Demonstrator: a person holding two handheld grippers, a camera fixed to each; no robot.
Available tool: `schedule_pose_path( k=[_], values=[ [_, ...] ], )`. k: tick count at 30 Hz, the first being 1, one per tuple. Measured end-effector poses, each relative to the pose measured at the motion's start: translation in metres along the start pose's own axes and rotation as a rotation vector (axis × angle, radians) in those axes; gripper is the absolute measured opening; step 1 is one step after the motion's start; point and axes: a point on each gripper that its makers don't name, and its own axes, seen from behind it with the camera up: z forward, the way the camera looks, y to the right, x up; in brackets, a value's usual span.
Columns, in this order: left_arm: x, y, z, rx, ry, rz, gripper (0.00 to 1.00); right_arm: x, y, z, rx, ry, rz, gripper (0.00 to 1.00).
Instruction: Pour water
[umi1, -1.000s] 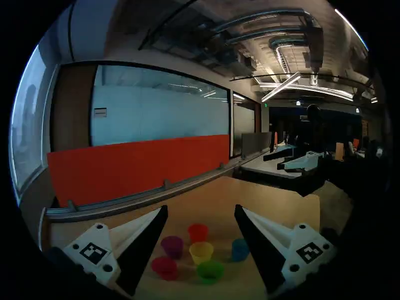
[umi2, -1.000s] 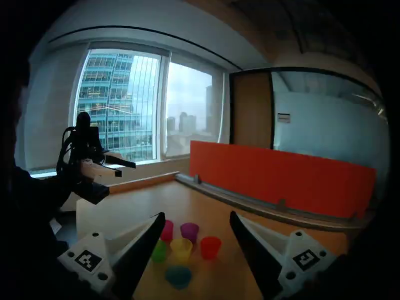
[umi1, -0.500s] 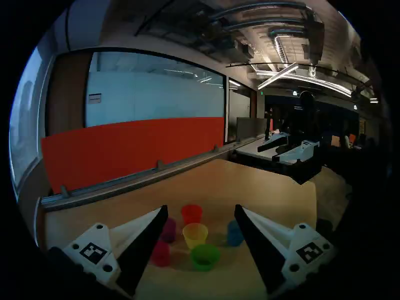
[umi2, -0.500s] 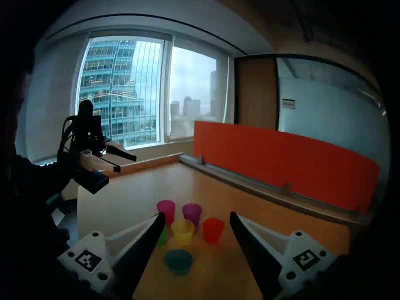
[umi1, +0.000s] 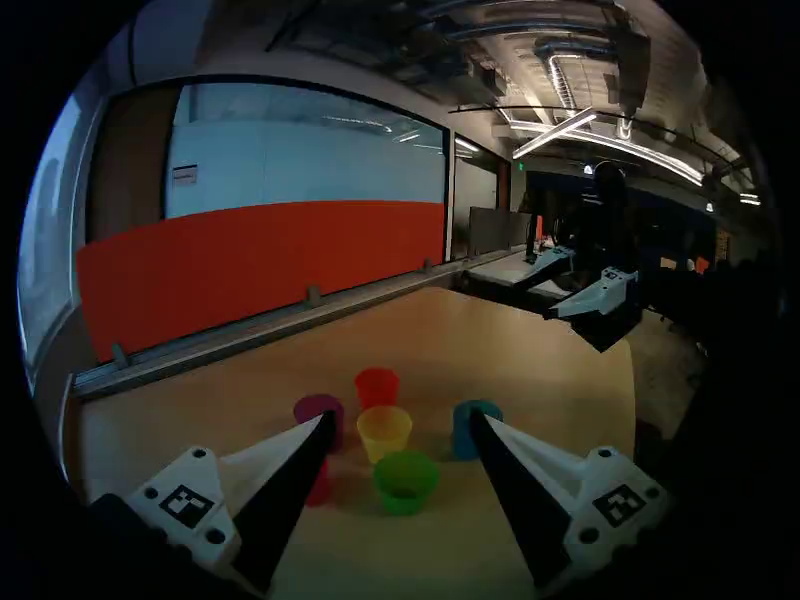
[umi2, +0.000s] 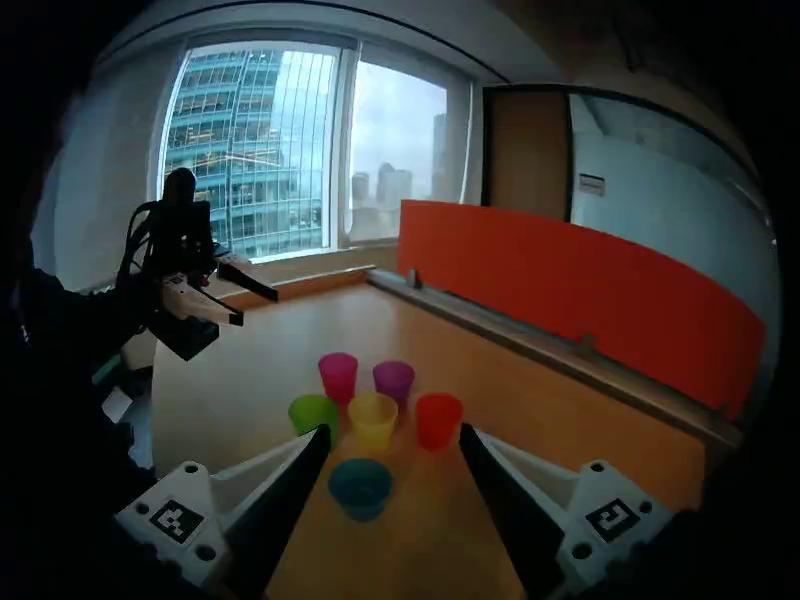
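- Wood table (umi2: 250, 370) carries six small plastic cups in a tight cluster, and a long orange screen (umi2: 600, 290) runs along its far edge.
- Left gripper (umi1: 400, 418) hangs low over the table with its two fingers spread wide and gripping nothing. The cluster lies just past the fingertips.
- From the left gripper view, the green cup (umi1: 405, 482) is nearest, the yellow cup (umi1: 384, 432) is just behind it and the red cup (umi1: 377, 387) is farthest.
- The purple cup (umi1: 319, 408) stands left of the yellow cup and the teal cup (umi1: 468, 428) right of it, by the right fingertip. The pink cup (umi1: 320, 487) is half hidden behind the left finger.
- Right gripper (umi2: 392, 432) is also spread wide and holds nothing, low over another side of the cluster.
- From the right gripper view, the teal cup sits nearest, between the fingers. The yellow cup is behind it, with the green cup to its left and the red cup to its right.
- The pink and purple cups stand side by side at the back.
- All six cups are upright, mouths up, and close together. I cannot tell whether neighbours touch or whether any holds water.
- The right gripper view shows the left gripper far to the left, above the table's edge, held by an arm in a dark sleeve (umi2: 60, 320).
- The left gripper view shows the right gripper far off to the right, above the table's far corner.
- Tall windows (umi2: 260, 150) behind the table look out on towers.
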Motion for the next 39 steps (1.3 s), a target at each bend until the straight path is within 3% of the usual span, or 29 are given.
schedule_pose_path(
  k=[26, 39],
  values=[
    [-0.082, 0.015, 0.025, -0.035, -0.130, -0.008, 0.99, -0.080, -0.010, 0.031, 0.019, -0.116, -0.002, 1.00],
    [-0.105, 0.013, 0.028, -0.029, -0.172, -0.005, 0.99, -0.101, -0.013, 0.040, 0.027, -0.149, 0.007, 1.00]
  ],
)
